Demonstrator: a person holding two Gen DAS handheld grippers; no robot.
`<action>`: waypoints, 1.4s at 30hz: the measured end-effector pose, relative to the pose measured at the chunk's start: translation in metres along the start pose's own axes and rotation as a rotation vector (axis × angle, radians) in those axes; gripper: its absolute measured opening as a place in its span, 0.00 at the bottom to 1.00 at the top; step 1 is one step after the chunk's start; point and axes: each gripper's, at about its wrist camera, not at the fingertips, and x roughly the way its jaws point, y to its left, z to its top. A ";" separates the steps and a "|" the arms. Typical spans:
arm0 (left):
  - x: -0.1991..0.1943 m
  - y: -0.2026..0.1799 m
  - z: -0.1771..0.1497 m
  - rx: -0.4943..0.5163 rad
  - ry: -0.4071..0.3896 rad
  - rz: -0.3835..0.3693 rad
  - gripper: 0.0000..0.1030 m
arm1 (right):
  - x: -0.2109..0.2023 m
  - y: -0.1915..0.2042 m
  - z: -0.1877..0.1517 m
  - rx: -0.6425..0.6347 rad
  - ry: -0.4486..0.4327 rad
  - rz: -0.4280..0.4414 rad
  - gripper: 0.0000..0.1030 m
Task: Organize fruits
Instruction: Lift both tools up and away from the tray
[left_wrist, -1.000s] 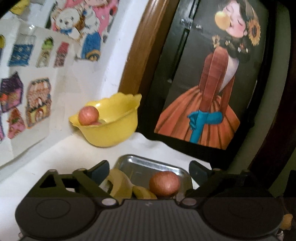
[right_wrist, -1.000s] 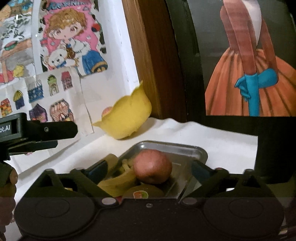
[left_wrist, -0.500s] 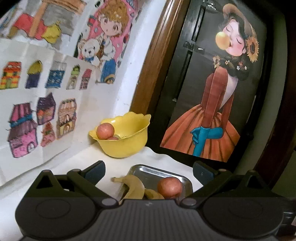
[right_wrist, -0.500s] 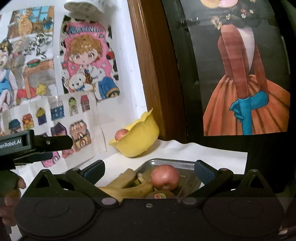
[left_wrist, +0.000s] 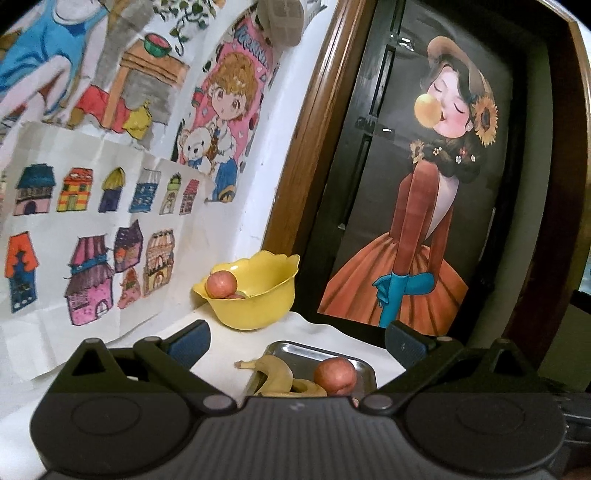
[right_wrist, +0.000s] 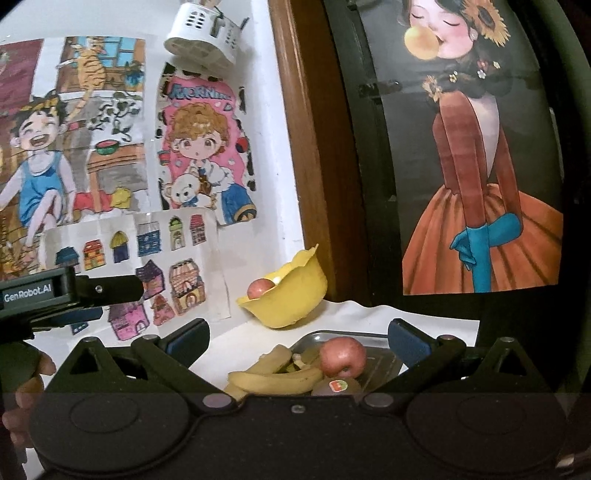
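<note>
Hovering, left tool (left_wrist: 297, 341): jaws wide apart, holding nothing, above the near side of the white-covered desk (left_wrist: 229, 350).
Hovering, right tool (right_wrist: 298, 338): jaws wide apart, empty, beside the left one.
Shallow rectangular metal tray (left_wrist: 314, 352): on the desk, between the blue fingertips (left_wrist: 190, 339) in both views.
Red round apple (left_wrist: 335, 376): in the tray, right of the bananas.
Yellow curved bananas (left_wrist: 275, 376): partly in the tray, stem end over its left rim.
Brown stickered fruit (right_wrist: 336, 386): just in front of the apple, kind unclear.
Scalloped yellow plastic bowl (left_wrist: 255, 295): behind the tray, near the wall.
Second red apple (left_wrist: 221, 283): inside the bowl, at its left rim.
</note>
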 end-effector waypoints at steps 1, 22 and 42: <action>-0.004 0.001 -0.001 0.001 -0.003 0.002 0.99 | -0.004 0.004 -0.001 -0.004 -0.003 0.001 0.99; -0.085 0.020 -0.015 0.007 -0.082 0.073 1.00 | -0.067 0.062 -0.026 -0.056 -0.089 0.011 0.99; -0.102 0.031 -0.066 0.053 -0.052 0.207 1.00 | -0.095 0.080 -0.075 0.031 -0.059 -0.125 0.99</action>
